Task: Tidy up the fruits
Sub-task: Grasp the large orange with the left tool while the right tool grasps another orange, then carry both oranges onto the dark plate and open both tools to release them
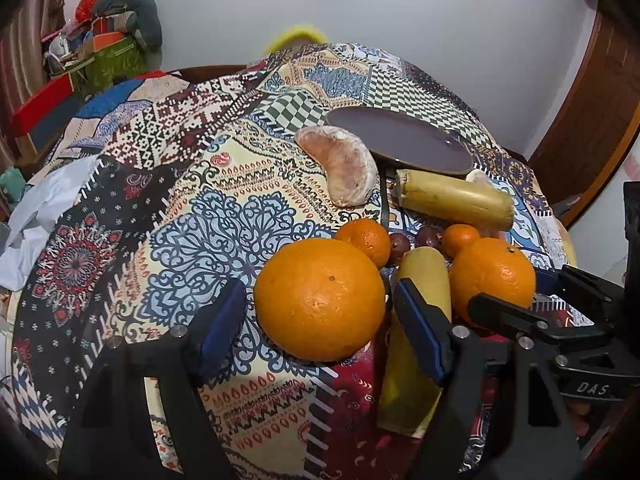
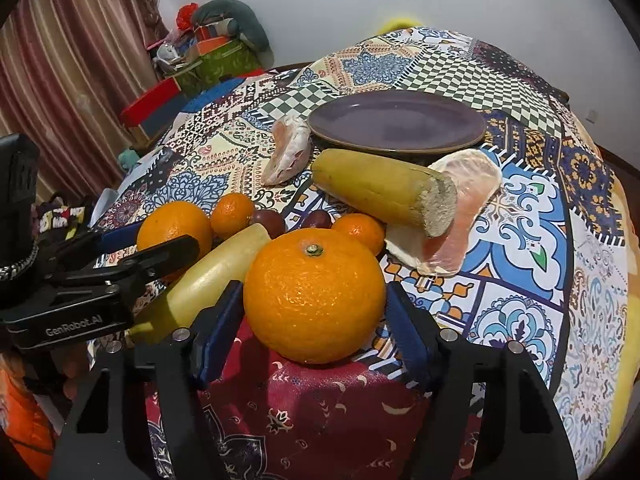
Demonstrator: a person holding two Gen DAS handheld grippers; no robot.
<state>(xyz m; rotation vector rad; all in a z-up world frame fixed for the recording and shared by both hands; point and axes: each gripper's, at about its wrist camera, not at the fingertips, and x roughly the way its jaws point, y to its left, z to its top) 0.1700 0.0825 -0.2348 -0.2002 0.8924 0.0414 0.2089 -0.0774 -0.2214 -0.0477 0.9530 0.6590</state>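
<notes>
On the patchwork-patterned tablecloth, the left gripper straddles a large round orange, its blue pads set just off the peel on either side, so the jaws stand apart without a clear grip. The right gripper brackets a second big orange with a green stem button the same way, its pads at the fruit's flanks, and whether they press I cannot tell. Between the two oranges lies a pale yellow banana piece, with small tangerines, dark grapes, a cut banana chunk, pomelo segments and an empty purple oval plate beyond.
</notes>
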